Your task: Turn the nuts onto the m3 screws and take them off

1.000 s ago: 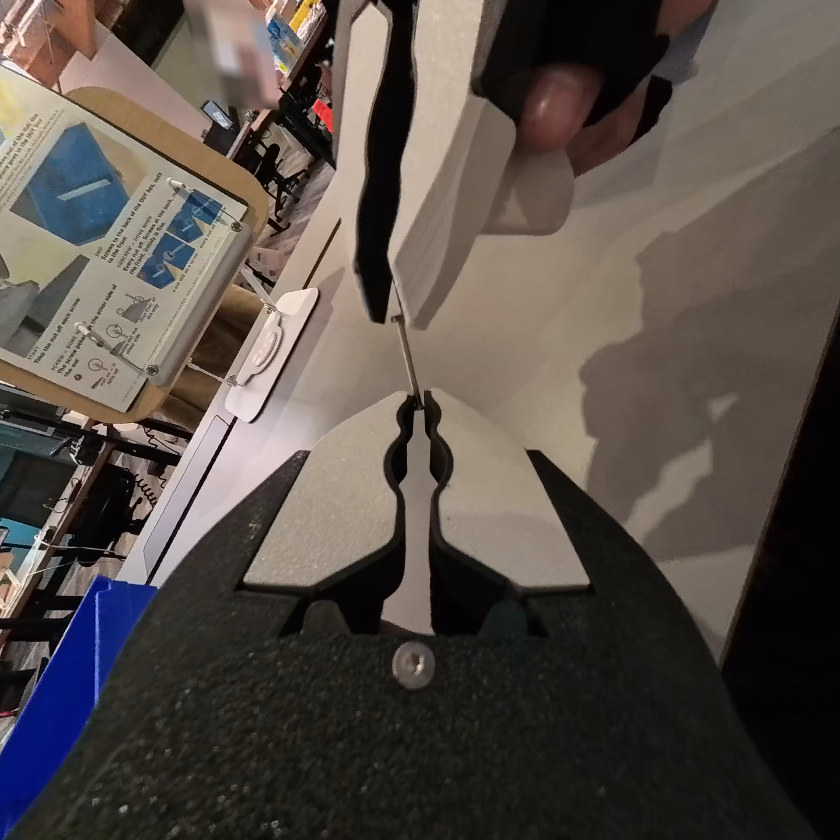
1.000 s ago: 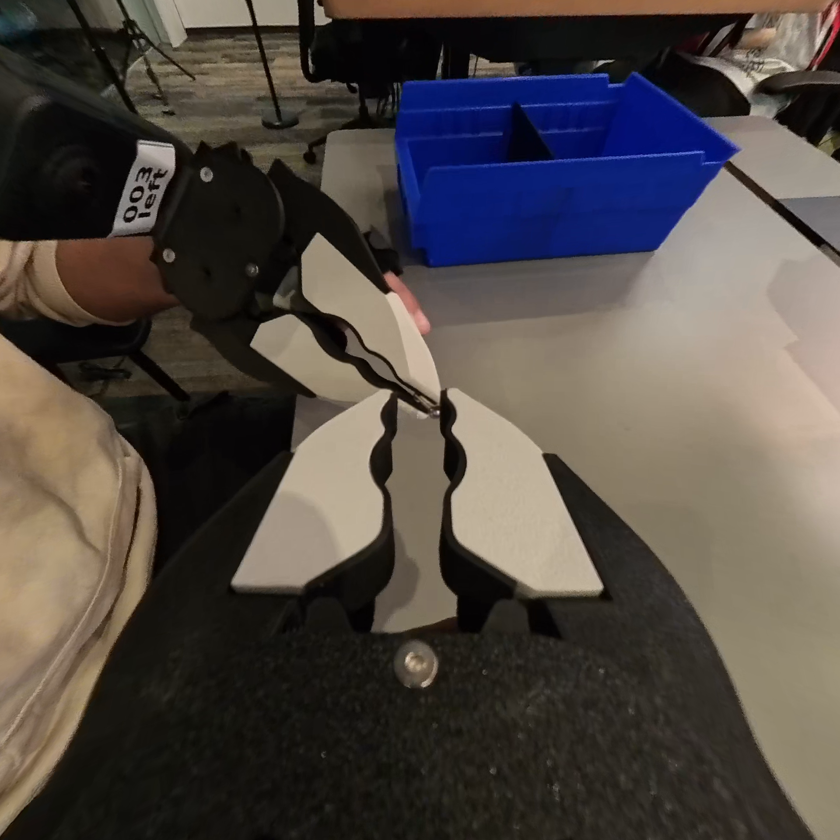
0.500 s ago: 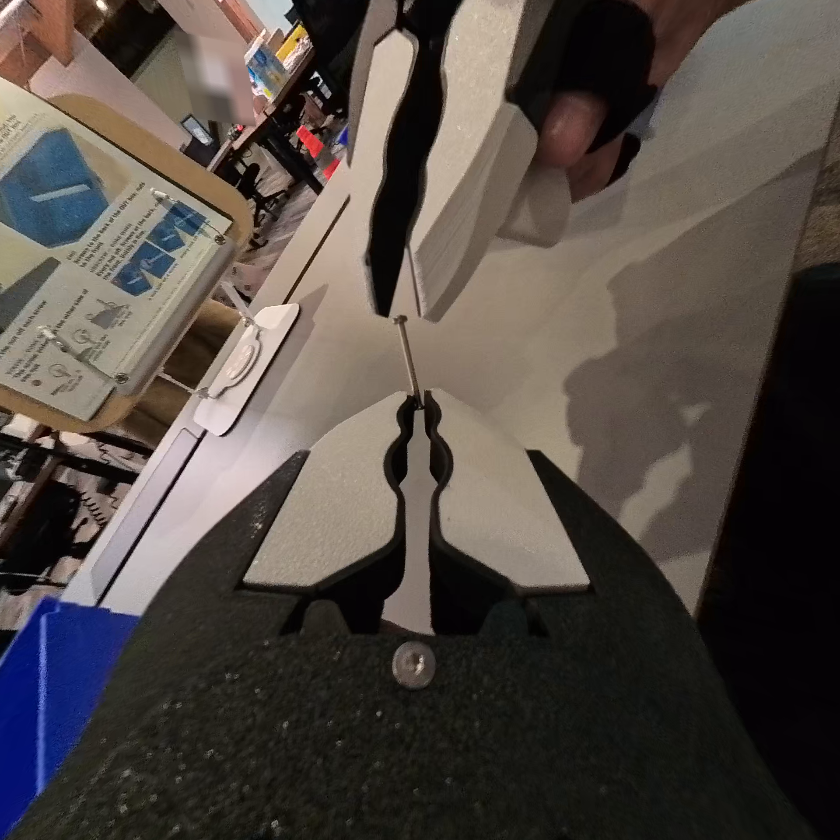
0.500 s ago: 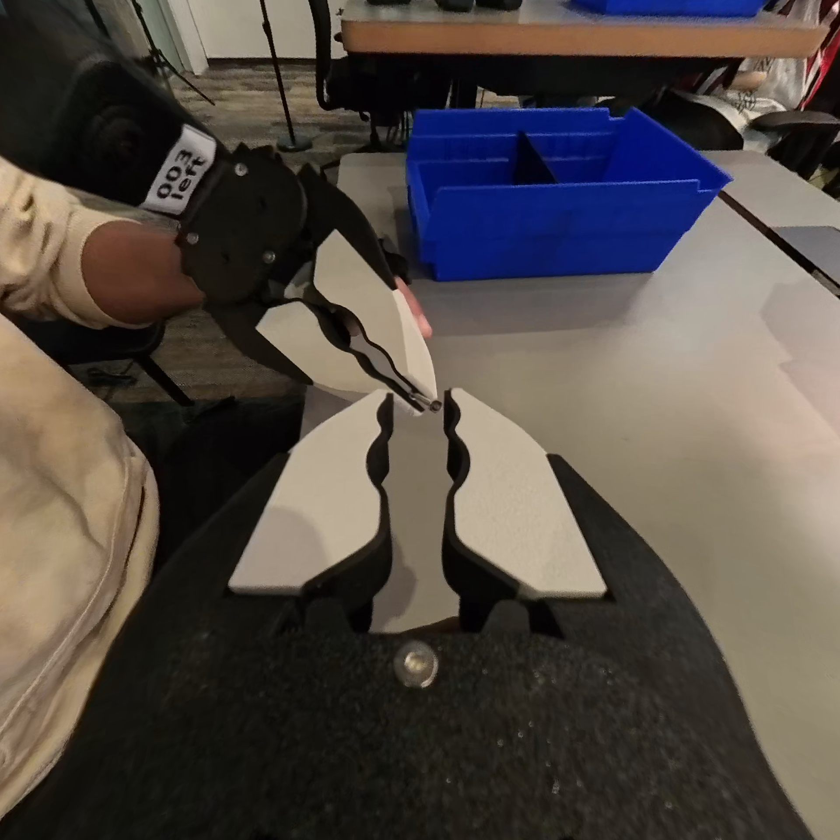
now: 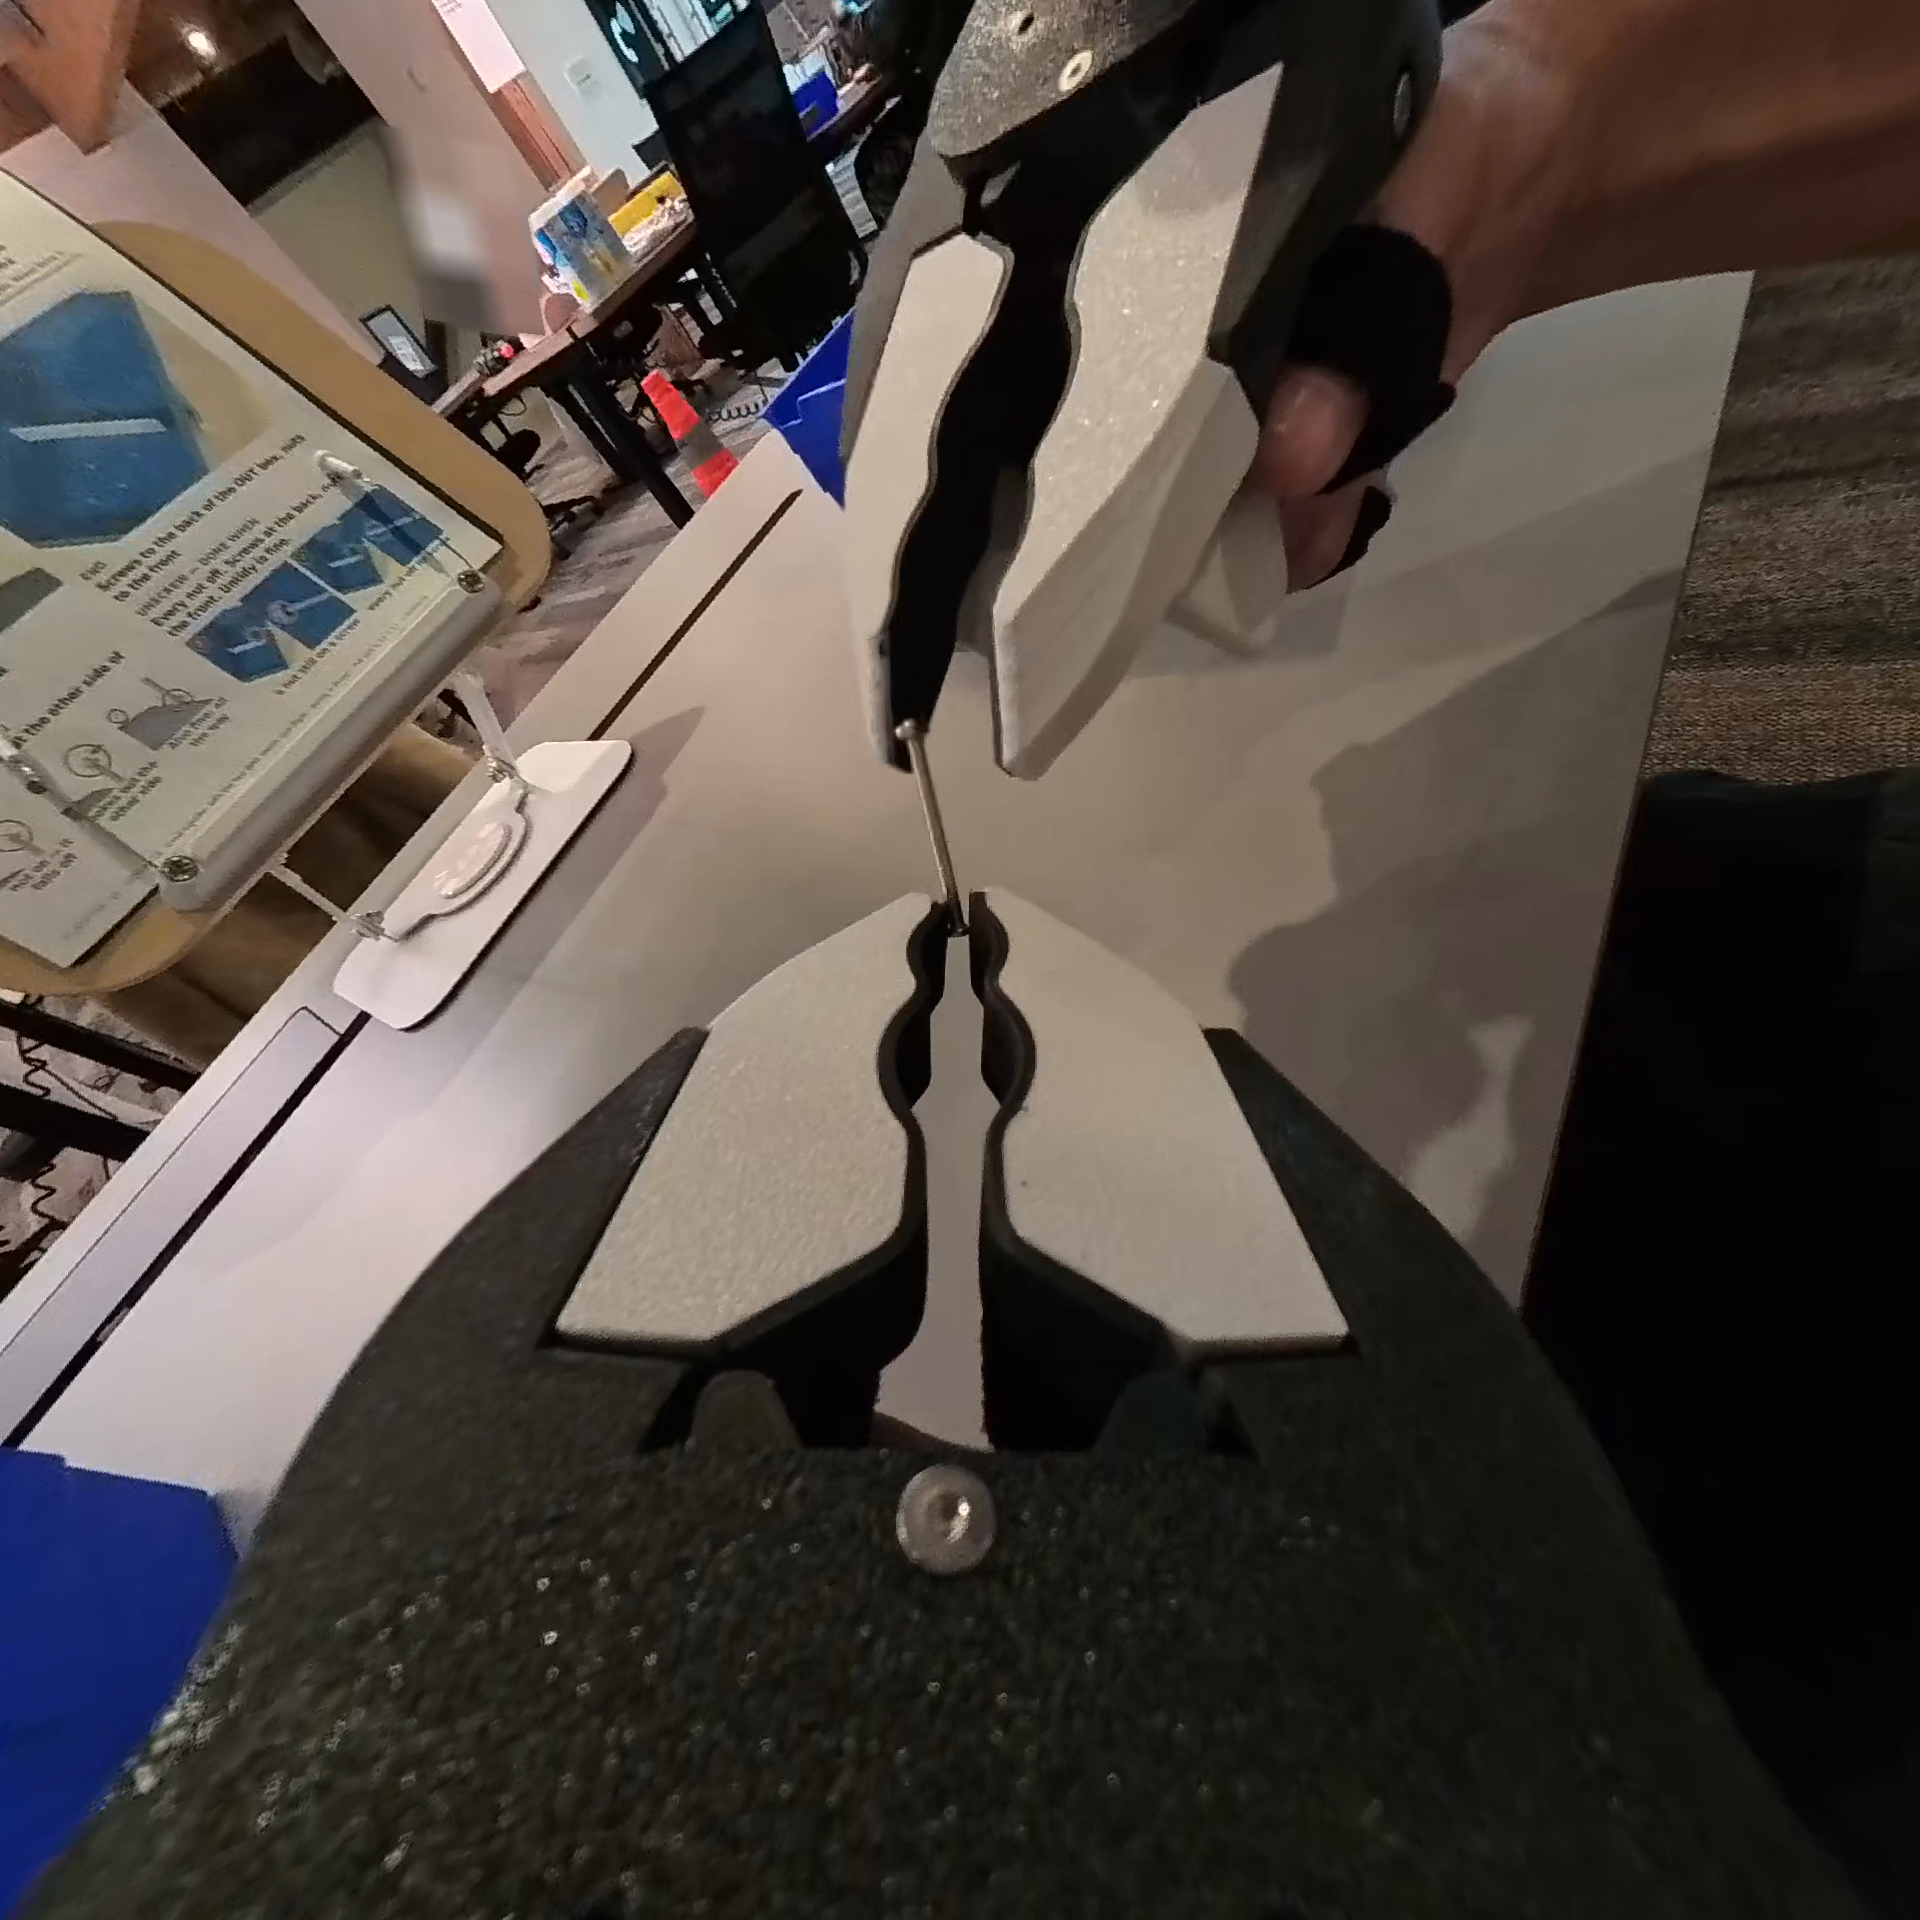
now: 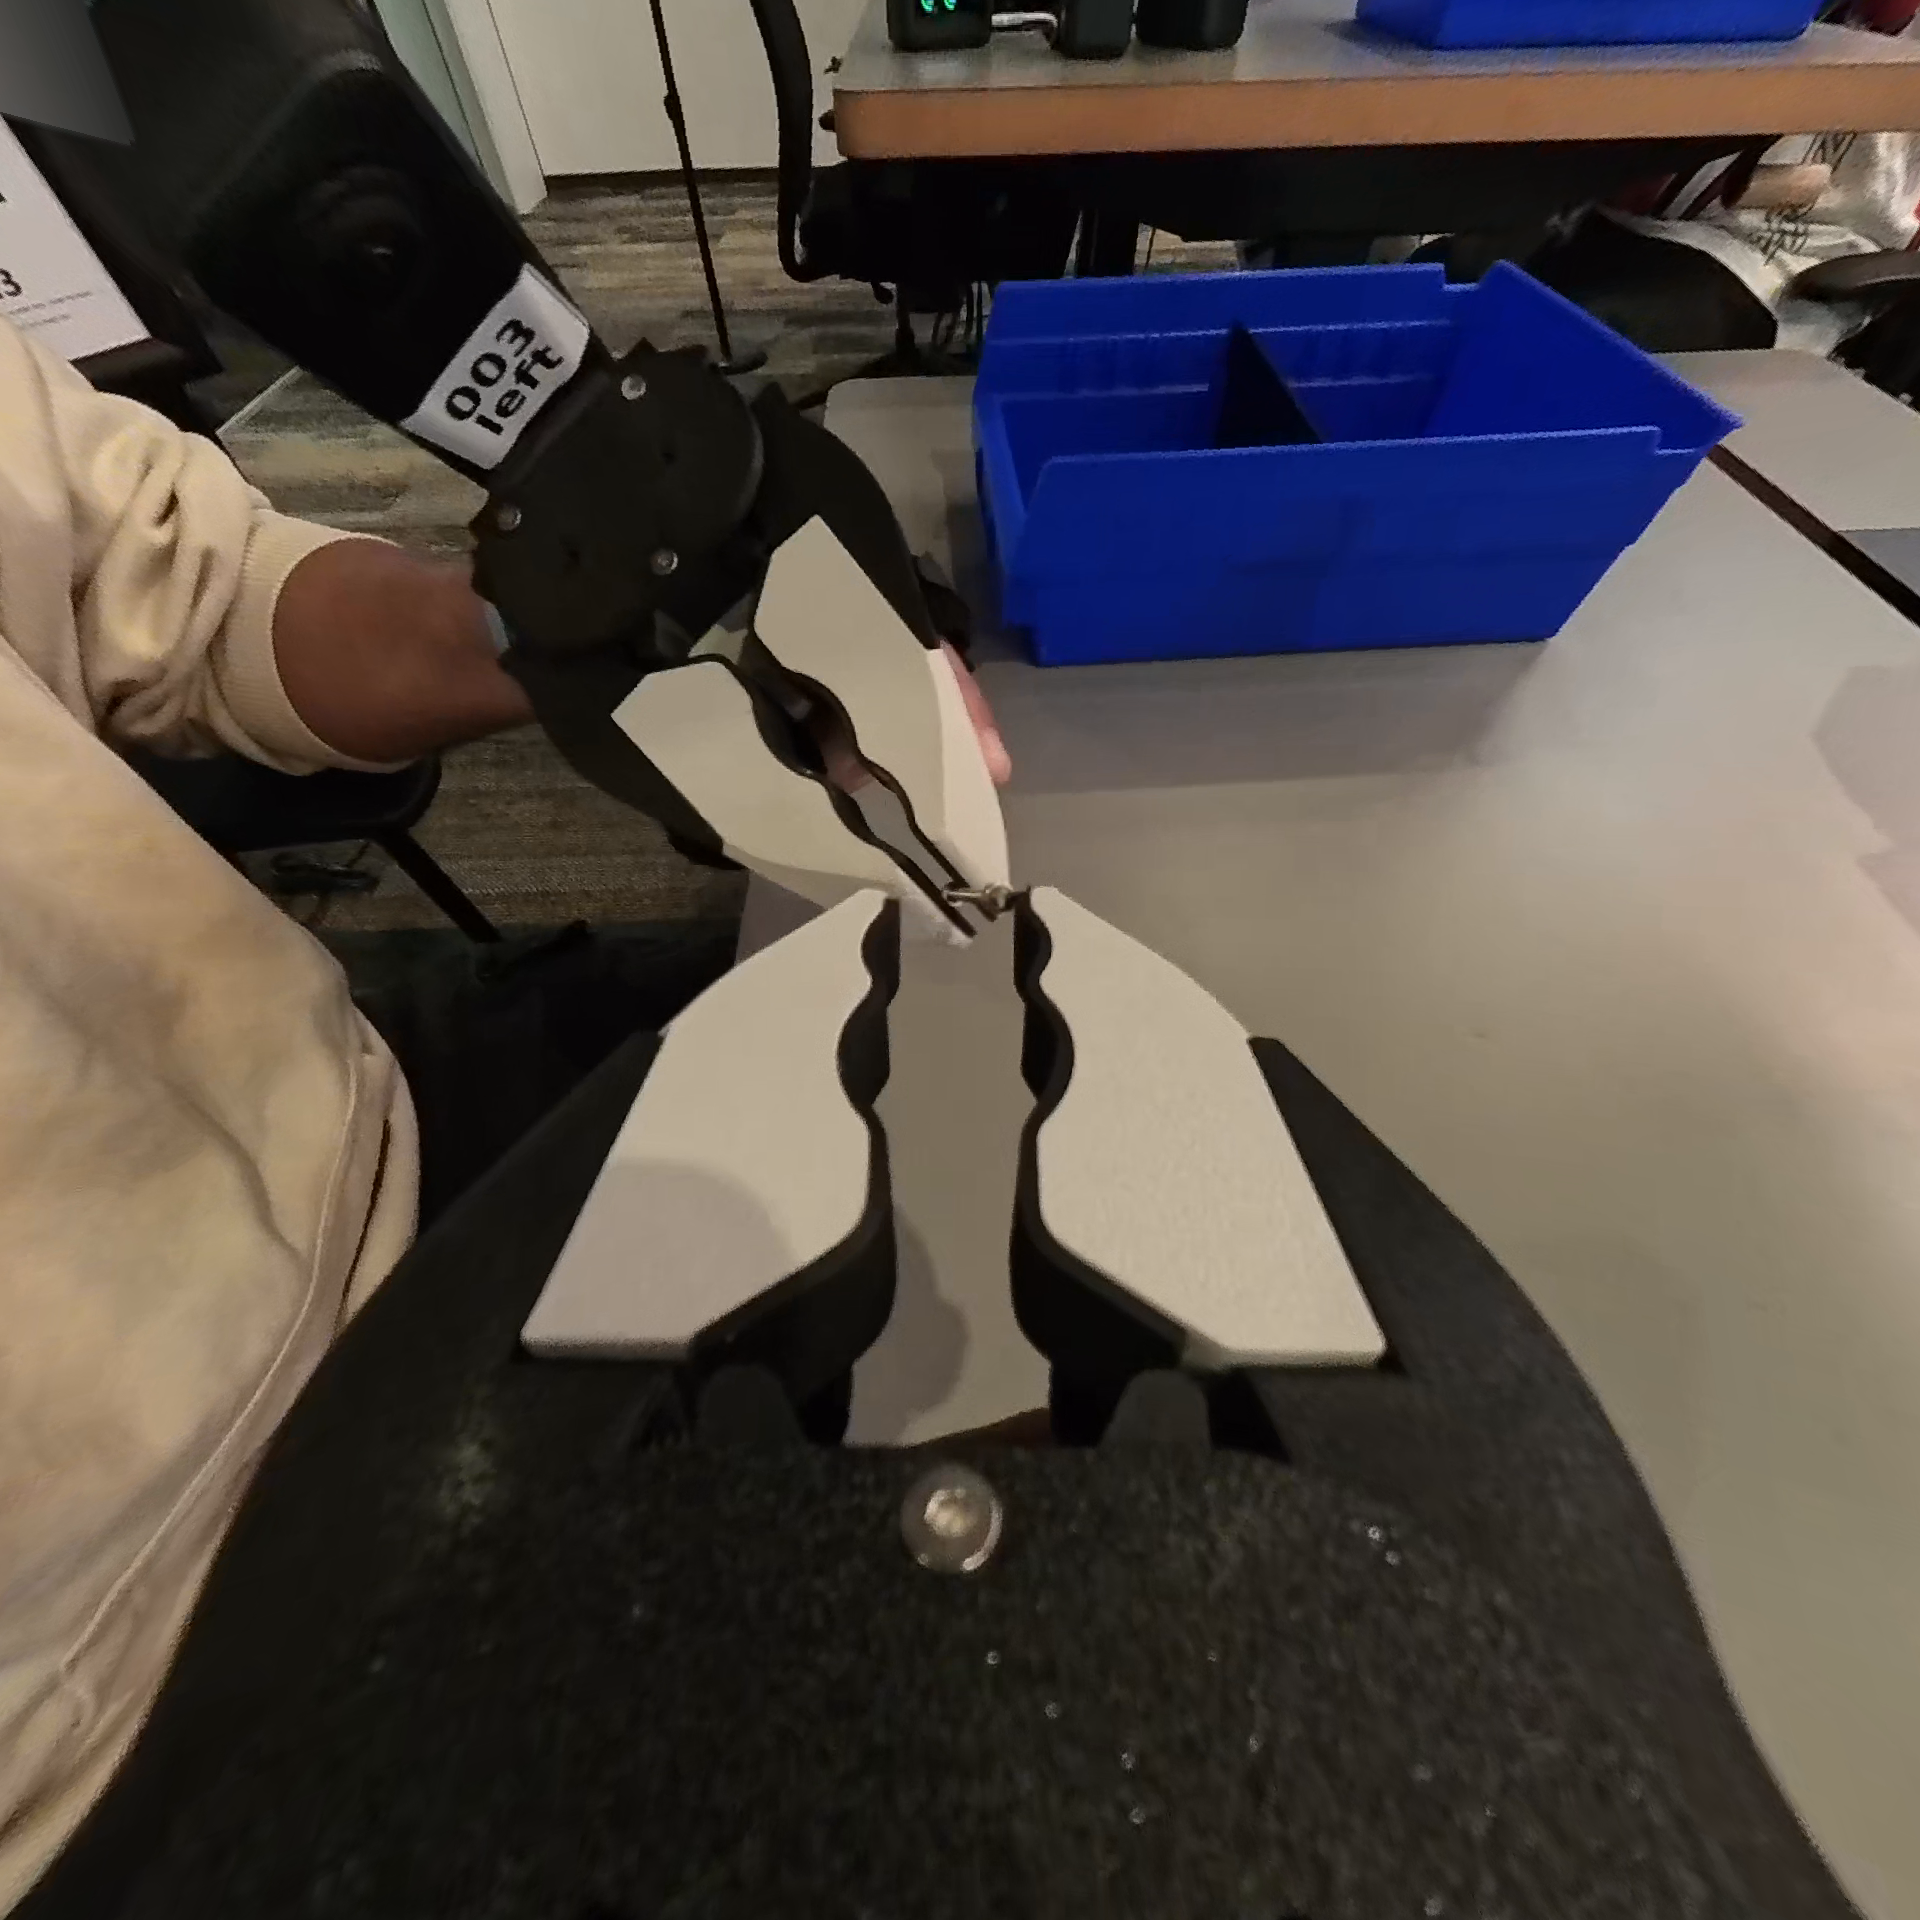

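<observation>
A thin m3 screw [image 5: 933, 821] stands up from my left gripper [image 5: 954, 912], which is shut on its lower end. I cannot make out a nut. My right gripper [image 5: 956, 743] comes down from above, open, and the screw's head touches the tip of one of its fingers [image 5: 896, 675]. In the right wrist view my right gripper [image 6: 956, 902] is open, with the screw [image 6: 985, 891] lying across the gap between its fingertips. The left gripper [image 6: 966, 902] reaches in from the left. Both are held above the grey table [image 6: 1455, 935].
A blue divided bin [image 6: 1299, 540] stands on the table behind the grippers; its corner shows in the left wrist view [image 5: 94, 1621]. An instruction sign on a wire stand [image 5: 208, 644] stands at the table's left. A cream sleeve [image 6: 156, 935] is close on the left.
The screw's head sat between the right gripper's fingers; now it shows at one fingertip. Both grippers have tilted and shifted. The left gripper's hold has not changed.
</observation>
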Demonstrator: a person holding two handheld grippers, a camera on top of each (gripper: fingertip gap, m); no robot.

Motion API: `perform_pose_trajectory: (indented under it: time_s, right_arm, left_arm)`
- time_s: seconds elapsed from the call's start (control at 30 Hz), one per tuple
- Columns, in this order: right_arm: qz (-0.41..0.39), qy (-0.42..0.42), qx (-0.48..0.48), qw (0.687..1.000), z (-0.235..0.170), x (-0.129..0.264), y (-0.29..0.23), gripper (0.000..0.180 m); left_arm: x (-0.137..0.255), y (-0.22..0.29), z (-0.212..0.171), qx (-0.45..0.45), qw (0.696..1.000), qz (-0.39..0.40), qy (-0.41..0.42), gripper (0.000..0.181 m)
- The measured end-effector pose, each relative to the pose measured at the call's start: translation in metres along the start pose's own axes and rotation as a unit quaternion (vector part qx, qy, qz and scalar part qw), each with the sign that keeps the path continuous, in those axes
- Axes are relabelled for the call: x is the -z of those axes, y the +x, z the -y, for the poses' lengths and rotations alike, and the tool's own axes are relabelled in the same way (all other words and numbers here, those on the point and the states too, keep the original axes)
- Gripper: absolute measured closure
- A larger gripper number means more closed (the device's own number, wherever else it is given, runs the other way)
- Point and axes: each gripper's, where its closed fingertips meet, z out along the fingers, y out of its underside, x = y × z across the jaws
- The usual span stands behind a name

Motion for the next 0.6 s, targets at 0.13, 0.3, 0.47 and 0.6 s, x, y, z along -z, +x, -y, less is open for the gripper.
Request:
perform_pose_trajectory:
  time_s: [0.13, 0.3, 0.47, 0.6]
  right_arm:
    - [-0.009, 0.009, -0.007, 1.0, -0.001, 0.007, 0.004, 0.16]
    - [-0.012, 0.096, -0.066, 0.993, 0.018, 0.005, 0.007, 0.145]
    - [0.046, 0.247, -0.148, 0.957, 0.048, 0.003, -0.01, 0.134]
    - [0.054, 0.272, -0.159, 0.948, 0.052, 0.0, -0.011, 0.133]
  left_arm:
    - [0.001, -0.005, -0.003, 0.008, 1.0, 0.004, -0.001, 0.177]
    - [0.005, -0.001, 0.01, 0.104, 0.992, -0.041, 0.057, 0.177]
    - [0.014, -0.003, 0.026, 0.209, 0.964, -0.097, 0.133, 0.177]
    - [0.016, -0.008, 0.025, 0.228, 0.957, -0.103, 0.143, 0.177]
